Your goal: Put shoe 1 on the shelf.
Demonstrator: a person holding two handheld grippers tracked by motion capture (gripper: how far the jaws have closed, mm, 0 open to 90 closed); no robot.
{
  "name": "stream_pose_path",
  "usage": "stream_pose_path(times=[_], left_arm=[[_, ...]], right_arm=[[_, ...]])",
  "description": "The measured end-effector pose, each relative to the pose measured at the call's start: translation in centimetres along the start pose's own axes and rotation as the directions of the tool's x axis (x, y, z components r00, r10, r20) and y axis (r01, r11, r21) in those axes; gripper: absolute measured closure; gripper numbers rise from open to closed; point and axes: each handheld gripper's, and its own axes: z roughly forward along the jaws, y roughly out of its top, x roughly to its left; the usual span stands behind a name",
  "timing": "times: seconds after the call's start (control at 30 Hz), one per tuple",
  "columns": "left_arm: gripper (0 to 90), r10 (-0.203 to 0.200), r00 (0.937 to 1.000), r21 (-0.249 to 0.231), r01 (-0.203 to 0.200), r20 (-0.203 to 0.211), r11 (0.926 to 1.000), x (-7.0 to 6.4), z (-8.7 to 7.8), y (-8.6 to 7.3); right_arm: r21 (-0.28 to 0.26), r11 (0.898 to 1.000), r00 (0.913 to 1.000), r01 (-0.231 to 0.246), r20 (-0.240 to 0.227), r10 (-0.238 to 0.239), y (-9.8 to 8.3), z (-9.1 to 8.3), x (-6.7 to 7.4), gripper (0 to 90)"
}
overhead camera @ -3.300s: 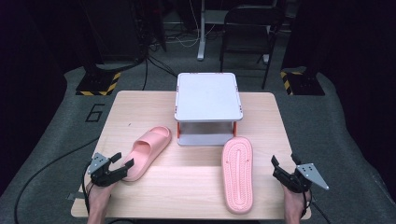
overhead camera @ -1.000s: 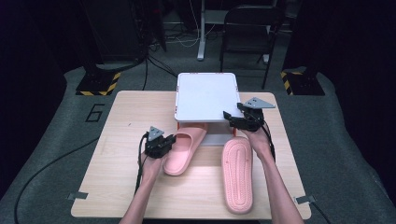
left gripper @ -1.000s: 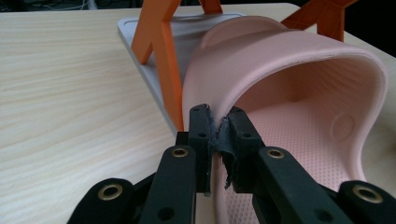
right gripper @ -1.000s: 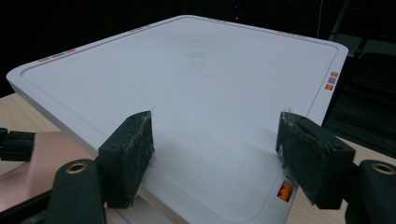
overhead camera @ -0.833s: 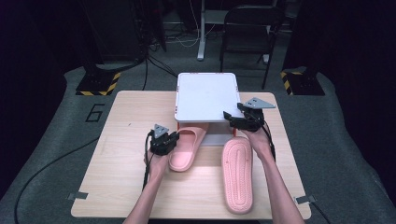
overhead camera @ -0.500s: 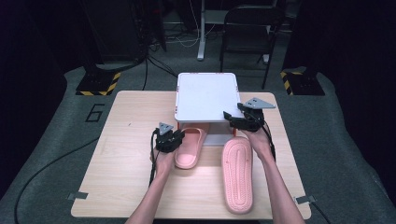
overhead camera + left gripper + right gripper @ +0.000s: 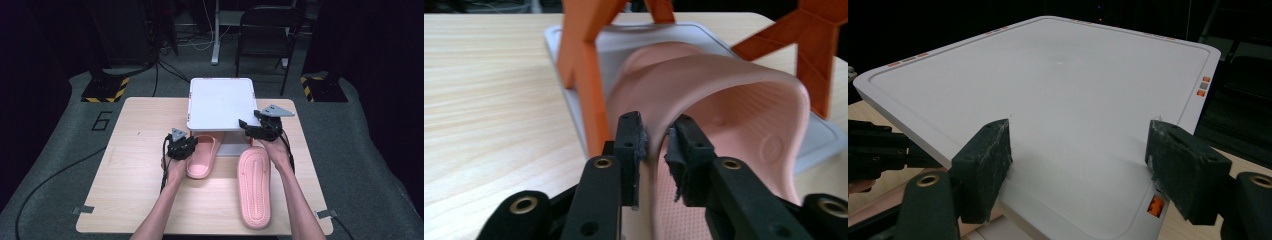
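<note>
A pink slipper (image 7: 202, 157) lies with its toe under the white two-level shelf (image 7: 220, 100). My left gripper (image 7: 186, 146) grips the slipper's left strap edge. In the left gripper view its jaws (image 7: 655, 145) have just been closing with the strap (image 7: 724, 95) between the pads, and they pinch it. A second pink slipper (image 7: 255, 185) lies sole-up at the right front. My right gripper (image 7: 248, 127) stands open at the shelf's front right corner. Its wide-apart pads (image 7: 1078, 150) sit over the white top (image 7: 1058, 75) with nothing between them.
Orange legs (image 7: 584, 65) carry the shelf's top over its white base tray (image 7: 569, 40). The wooden table (image 7: 130, 175) has bare room at the left and front. A chair (image 7: 265, 25) and cables stand on the floor beyond.
My left gripper has pushed the slipper right and forward, so its toe now sits under the shelf. The right gripper and the sole-up slipper have stayed put.
</note>
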Motion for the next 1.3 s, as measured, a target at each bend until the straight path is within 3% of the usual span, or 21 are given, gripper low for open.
stream_pose_path(times=[0.13, 0.27, 0.33, 0.43, 0.53, 0.6, 0.63, 0.67, 0.7, 0.73, 0.8, 0.87, 0.9, 0.93, 1.03, 1.1, 1.17, 1.2, 1.27, 1.3], left_arm=[[78.9, -0.057, 0.9982, -0.037, 0.057, -0.017, 0.9977, 0.3, -0.2, -0.2], [73.4, -0.030, 0.9993, -0.025, 0.031, 0.023, 0.9992, -0.2, 0.0, -0.3], [71.3, -0.026, 0.9992, -0.043, 0.028, 0.030, 0.9987, -0.3, -0.2, -0.4], [64.5, -0.035, 0.9962, -0.062, 0.040, 0.080, 0.9973, 0.0, -1.0, -0.3], [53.2, 0.003, 0.9860, -0.092, 0.013, 0.167, 0.9957, 0.4, -2.3, -0.5], [46.9, 0.056, 0.9721, -0.108, -0.032, 0.228, 0.9936, 0.5, -3.4, -0.8], [43.5, 0.083, 0.9591, -0.107, -0.056, 0.271, 0.9927, 0.5, -4.0, -1.0], [41.0, 0.143, 0.9469, -0.114, -0.114, 0.288, 0.9869, 0.5, -4.5, -1.2], [38.5, 0.167, 0.9384, -0.112, -0.139, 0.302, 0.9839, 0.3, -4.9, -1.3], [35.6, 0.194, 0.9188, -0.101, -0.169, 0.344, 0.9805, 0.0, -5.5, -1.7], [30.6, 0.210, 0.8966, -0.091, -0.189, 0.390, 0.9777, -0.1, -6.1, -2.2], [26.5, 0.228, 0.8783, -0.100, -0.205, 0.420, 0.9737, -0.2, -6.5, -2.9], [25.7, 0.246, 0.8676, -0.097, -0.227, 0.432, 0.9690, -0.2, -6.6, -3.0], [25.1, 0.275, 0.8499, -0.096, -0.260, 0.450, 0.9608, -0.3, -6.7, -3.3], [25.0, 0.314, 0.8226, -0.093, -0.308, 0.474, 0.9468, -0.8, -6.7, -4.0], [25.0, 0.348, 0.8114, -0.082, -0.352, 0.470, 0.9324, -1.0, -6.4, -4.2], [25.5, 0.382, 0.8120, -0.062, -0.397, 0.442, 0.9158, -1.3, -6.0, -4.4], [25.9, 0.406, 0.8127, -0.044, -0.429, 0.418, 0.9024, -1.5, -5.7, -4.5], [27.4, 0.424, 0.8145, -0.034, -0.449, 0.396, 0.8931, -1.7, -5.3, -4.6], [28.2, 0.424, 0.8205, -0.035, -0.446, 0.383, 0.8943, -1.8, -5.1, -4.5]], right_arm=[[0.002, 1.000, 1.0000, 0.000, 0.001, 0.000, 0.0, -0.1, 0.0, 26.0], [-0.001, 1.000, 1.0000, -0.002, 0.002, 0.002, 0.0, -0.1, 0.0, 26.0], [0.000, 1.000, 1.0000, 0.000, 0.003, 0.000, 0.0, -0.1, 0.0, 26.0], [0.000, 1.000, 1.0000, -0.002, 0.003, 0.002, -0.1, -0.1, 0.0, 26.0], [-0.002, 1.000, 1.0000, -0.003, 0.002, 0.003, -0.1, -0.1, 0.0, 26.0], [-0.002, 1.000, 1.0000, -0.003, 0.002, 0.003, -0.1, -0.1, 0.0, 26.0], [-0.001, 1.000, 1.0000, -0.004, 0.002, 0.004, 0.0, -0.1, 0.0, 25.9], [0.001, 1.000, 1.0000, -0.003, 0.002, 0.003, 0.0, -0.1, 0.1, 25.8], [0.004, 1.000, 1.0000, -0.008, 0.004, 0.008, 0.0, -0.1, 0.1, 25.6], [0.004, 1.000, 0.9999, -0.010, 0.005, 0.010, 0.0, -0.1, 0.2, 25.5], [0.008, 1.000, 1.0000, -0.006, 0.008, 0.006, 0.1, 0.0, 0.2, 25.5], [0.009, 1.000, 1.0000, -0.004, 0.008, 0.004, 0.1, 0.0, 0.1, 25.5], [0.010, 1.000, 1.0000, -0.004, 0.009, 0.004, 0.1, 0.0, 0.2, 25.5], [0.009, 1.000, 1.0000, -0.003, 0.008, 0.003, 0.1, 0.0, 0.2, 25.5], [0.010, 1.000, 0.9999, -0.005, 0.009, 0.005, 0.1, 0.0, 0.2, 25.4], [0.013, 1.000, 1.0000, -0.001, 0.007, 0.001, 0.2, 0.0, 0.2, 25.3], [0.019, 1.000, 0.9998, -0.012, 0.014, 0.012, 0.2, 0.0, 0.3, 25.1], [0.020, 1.000, 0.9998, -0.012, 0.014, 0.012, 0.2, 0.0, 0.3, 25.0], [0.020, 1.000, 0.9998, -0.013, 0.013, 0.013, 0.2, 0.0, 0.3, 25.1], [0.020, 1.000, 0.9998, -0.014, 0.011, 0.013, 0.2, 0.0, 0.3, 25.1]])
